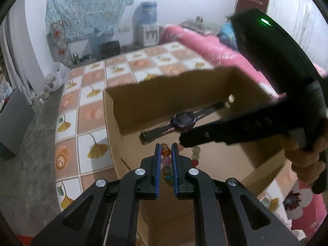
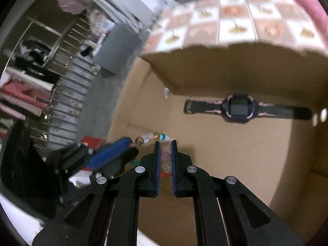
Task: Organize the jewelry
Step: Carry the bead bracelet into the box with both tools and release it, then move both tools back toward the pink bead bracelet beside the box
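Observation:
A bracelet of coloured glass beads (image 1: 166, 164) is strung between both grippers above an open cardboard box (image 1: 164, 78). My left gripper (image 1: 166, 146) is shut on one stretch of beads, pinched between its blue pads. From the right comes my right gripper (image 1: 182, 141), with more beads (image 1: 195, 155) hanging below its tip. In the right wrist view, my right gripper (image 2: 165, 143) grips pale beads (image 2: 167, 160), and the bracelet (image 2: 151, 137) runs left to the left gripper's blue pad (image 2: 110, 153). A dark purple watch (image 2: 239, 108) lies flat on the box floor (image 2: 225, 164), also visible as the watch (image 1: 182, 121).
The box sits on a surface with a leaf-patterned checked cover (image 1: 92, 106). A pink blanket (image 1: 205, 45) lies behind it. A person's hand (image 1: 307, 160) holds the right gripper. A water dispenser (image 1: 147, 26) stands by the far wall, and a wire rack (image 2: 67, 47) stands beyond the concrete floor.

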`<state>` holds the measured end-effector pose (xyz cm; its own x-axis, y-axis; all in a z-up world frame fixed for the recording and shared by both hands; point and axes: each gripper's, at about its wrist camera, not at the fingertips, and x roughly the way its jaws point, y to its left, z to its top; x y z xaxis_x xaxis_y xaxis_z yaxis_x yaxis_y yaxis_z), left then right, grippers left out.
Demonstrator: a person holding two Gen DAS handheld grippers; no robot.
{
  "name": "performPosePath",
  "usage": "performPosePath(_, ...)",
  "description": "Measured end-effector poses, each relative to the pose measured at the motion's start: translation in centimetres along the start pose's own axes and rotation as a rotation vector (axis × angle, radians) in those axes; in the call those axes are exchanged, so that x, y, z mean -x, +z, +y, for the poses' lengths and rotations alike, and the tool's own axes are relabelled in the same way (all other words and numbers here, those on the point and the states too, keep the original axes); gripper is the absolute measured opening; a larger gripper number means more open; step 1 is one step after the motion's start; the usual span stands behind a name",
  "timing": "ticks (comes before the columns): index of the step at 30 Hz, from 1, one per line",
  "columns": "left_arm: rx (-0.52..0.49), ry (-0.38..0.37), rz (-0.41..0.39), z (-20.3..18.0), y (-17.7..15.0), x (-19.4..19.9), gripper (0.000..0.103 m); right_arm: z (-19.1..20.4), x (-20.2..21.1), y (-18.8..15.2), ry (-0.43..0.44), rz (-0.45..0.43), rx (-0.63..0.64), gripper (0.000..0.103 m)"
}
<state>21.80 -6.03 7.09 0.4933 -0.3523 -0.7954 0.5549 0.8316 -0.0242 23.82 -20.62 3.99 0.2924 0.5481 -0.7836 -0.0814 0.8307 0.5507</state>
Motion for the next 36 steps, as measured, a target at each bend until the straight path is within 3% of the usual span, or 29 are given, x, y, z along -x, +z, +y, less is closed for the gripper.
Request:
performPosePath(3, -0.004, 0.013, -0.002, 0.2, -0.3, -0.1, 0.01, -0.6, -1.2, 0.8, 0.009, 0.048, -0.043, 0.012)
performPosePath(8, 0.02, 0.014, -0.04, 0.9, -0.7, 1.7, 0.011, -1.2, -0.1, 0.9, 0.016, 0.006, -0.074, 0.014)
performPosePath(13, 0.042, 0.005, -0.094, 1.5, -1.8, 4.9, 0.025, -0.3, 4.3, -0.8, 0.017, -0.11, -0.015, 0.016)
performPosePath(15, 0.054, -0.013, -0.115, 1.6, -2.6, 6.5, 0.036, 0.5, 6.5, -2.1, 0.013, -0.163, 0.036, 0.021)
performPosePath(20, 0.059, -0.129, -0.166, 1.0, -5.3, 10.5, 0.058, 1.8, 12.0, -8.0, 0.052, -0.266, 0.165, 0.032)
performPosePath(22, 0.057, -0.208, -0.163, 0.5, -6.9, 11.4, 0.063, 1.6, 13.4, -10.9, 0.074, -0.284, 0.195, 0.035)
performPosePath(24, 0.067, -0.264, -0.129, -0.2, -8.2, 11.2, 0.067, 0.9, 13.8, -12.9, 0.088, -0.283, 0.2, 0.041)
performPosePath(27, 0.059, -0.276, -0.067, -1.8, -9.8, 9.5, 0.069, -0.9, 12.5, -16.0, 0.085, -0.256, 0.169, 0.042)
performPosePath(29, 0.038, -0.263, -0.035, -2.9, -10.3, 8.0, 0.069, -2.6, 11.5, -17.9, 0.014, -0.255, 0.127, 0.042)
performPosePath(33, 0.027, -0.218, 0.019, -4.7, -10.8, 4.1, 0.069, -6.2, 9.5, -18.4, 0.002, -0.239, 0.023, 0.04)
performPosePath(36, 0.05, -0.18, 0.007, -4.7, -10.3, 2.6, 0.069, -8.2, 9.1, -17.2, -0.035, -0.273, -0.036, 0.038)
